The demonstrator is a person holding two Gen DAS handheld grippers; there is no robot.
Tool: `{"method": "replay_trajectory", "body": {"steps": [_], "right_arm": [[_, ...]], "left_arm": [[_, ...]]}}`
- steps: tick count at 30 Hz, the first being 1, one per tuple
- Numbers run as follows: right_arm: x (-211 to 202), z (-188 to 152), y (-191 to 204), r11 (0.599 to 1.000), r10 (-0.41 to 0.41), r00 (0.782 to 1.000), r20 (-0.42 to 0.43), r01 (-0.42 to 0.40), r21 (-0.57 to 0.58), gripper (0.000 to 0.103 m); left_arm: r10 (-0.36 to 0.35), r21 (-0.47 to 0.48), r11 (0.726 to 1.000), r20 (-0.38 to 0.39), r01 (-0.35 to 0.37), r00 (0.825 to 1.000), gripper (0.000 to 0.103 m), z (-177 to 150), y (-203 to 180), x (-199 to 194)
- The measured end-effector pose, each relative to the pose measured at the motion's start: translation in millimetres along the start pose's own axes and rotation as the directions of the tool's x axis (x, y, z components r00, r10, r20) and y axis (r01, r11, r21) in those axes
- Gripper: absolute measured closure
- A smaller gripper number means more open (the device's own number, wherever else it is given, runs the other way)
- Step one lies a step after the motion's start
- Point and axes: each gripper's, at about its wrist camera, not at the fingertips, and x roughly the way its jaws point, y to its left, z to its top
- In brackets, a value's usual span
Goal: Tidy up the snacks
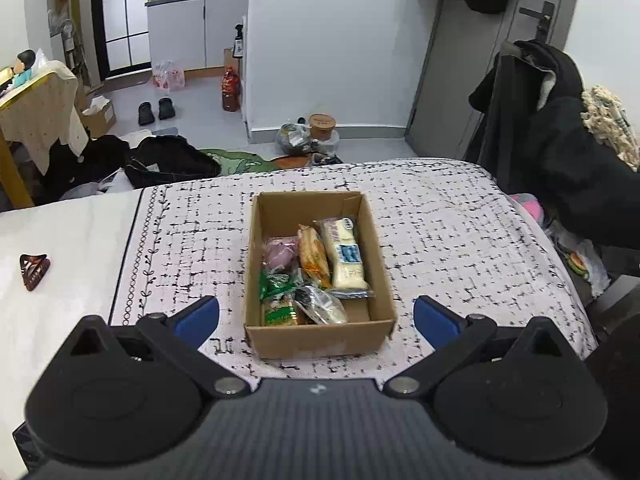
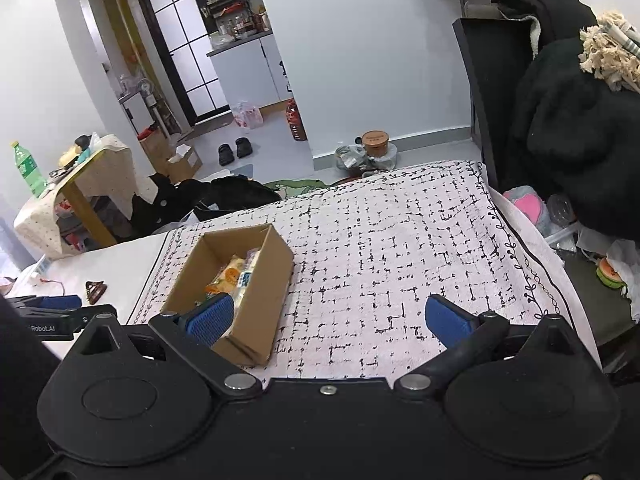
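Note:
An open cardboard box [image 1: 256, 264] stands on the patterned tablecloth [image 1: 440, 232]. Inside it lie several wrapped snacks: a pale yellow pack with a blue label [image 1: 346, 256], an orange pack [image 1: 314, 256], a purple one [image 1: 280, 258], green packs [image 1: 276, 292] and a clear wrapper [image 1: 320, 304]. My left gripper [image 1: 316, 318] is open and empty, its blue pads either side of the box's near end, above it. My right gripper [image 2: 330, 318] is open and empty, to the right of the box [image 2: 272, 272]; its left pad [image 2: 210, 318] overlaps the box's near corner in view.
A brown hair claw [image 1: 34, 270] lies on the white table part at the left. The left gripper's body [image 2: 52, 314] shows at the right view's left edge. A chair draped with black clothes [image 1: 560, 152] stands at the table's right side. The floor beyond is cluttered.

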Motion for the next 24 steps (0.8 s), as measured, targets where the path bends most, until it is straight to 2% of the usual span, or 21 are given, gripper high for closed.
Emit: {"method": "replay_trajectory", "body": {"steps": [3, 6, 11, 24], "right_arm": [[-7, -3, 2, 1.000, 0.011, 1.000, 0.005, -0.011, -0.008, 0.000], [-13, -6, 4, 1.000, 0.025, 1.000, 0.012, -0.024, -0.011, 0.000], [-19, -9, 9, 0.999, 0.033, 0.999, 0.022, -0.032, -0.043, 0.000], [-22, -11, 10, 0.999, 0.030, 0.999, 0.025, -0.029, -0.032, 0.000]], "left_arm": [[-0.023, -0.003, 1.000, -0.010, 0.023, 1.000, 0.000, -4, -4, -6], [-0.004, 0.022, 1.000, -0.010, 0.004, 1.000, 0.000, -7, -9, -10], [0.007, 0.008, 1.000, -0.008, -0.007, 1.000, 0.000, -9, -8, -15], [-0.003, -0.003, 1.000, -0.020, 0.003, 1.000, 0.002, -12, -8, -17]]}}
